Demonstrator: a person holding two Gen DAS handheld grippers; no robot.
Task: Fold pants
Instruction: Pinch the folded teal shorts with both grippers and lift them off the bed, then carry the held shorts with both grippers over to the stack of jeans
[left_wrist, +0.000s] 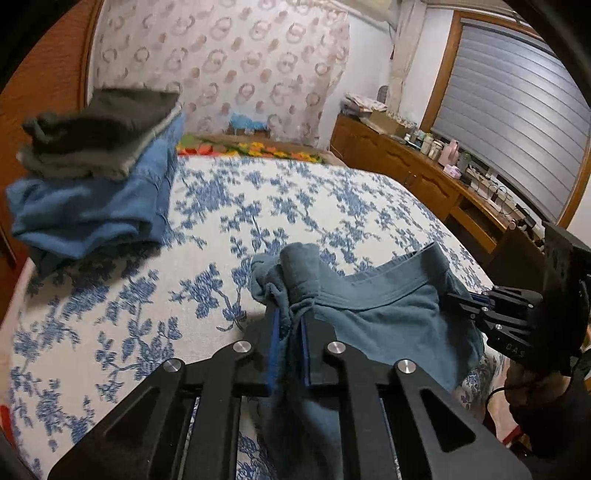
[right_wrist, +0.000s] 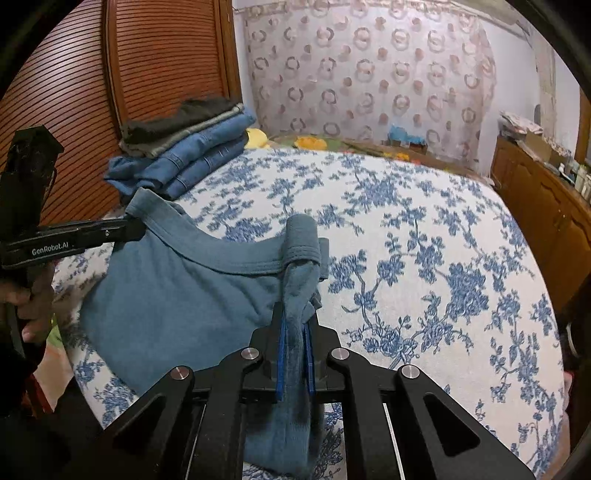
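I have both grippers clamped on the waistband of the teal pants (right_wrist: 177, 295), one corner each, so the band hangs spread between them and the garment can be laid flat for folding. The left gripper (left_wrist: 290, 325) pinches a bunched corner between its blue pads; the right gripper (right_wrist: 295, 332) does the same at the other end. The pants drape over the near edge of the floral bedspread (right_wrist: 424, 240), well apart from the stack of folded clothes (right_wrist: 184, 147).
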